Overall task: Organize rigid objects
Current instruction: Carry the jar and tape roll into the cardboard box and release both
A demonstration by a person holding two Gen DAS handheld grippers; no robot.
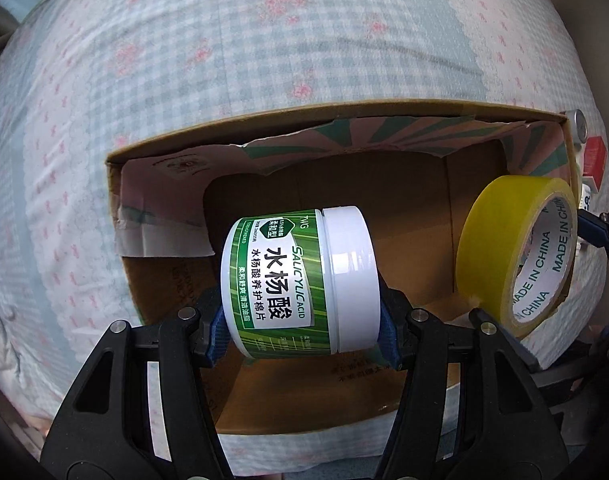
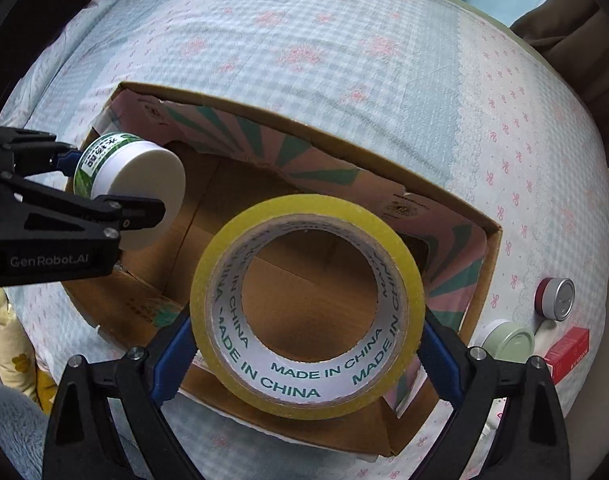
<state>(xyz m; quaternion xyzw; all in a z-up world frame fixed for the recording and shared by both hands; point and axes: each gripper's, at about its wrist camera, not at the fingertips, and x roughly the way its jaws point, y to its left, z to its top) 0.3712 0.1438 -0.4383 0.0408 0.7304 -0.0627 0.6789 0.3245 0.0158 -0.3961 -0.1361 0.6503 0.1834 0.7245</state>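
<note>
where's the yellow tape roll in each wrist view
Left wrist view: yellow tape roll at the right edge, seen at an angle, over the right end of the cardboard box.
Right wrist view: tape roll low in the centre, facing the camera, clamped in the right gripper.
Shared landmark: the green-labelled white-lidded jar held by the left gripper.

yellow tape roll [image 2: 304,308], green-labelled white-lidded jar [image 1: 296,280]

A patterned bedspread [image 2: 344,40] carries a cardboard box [image 2: 490,276] and small containers [image 2: 554,298].
</note>
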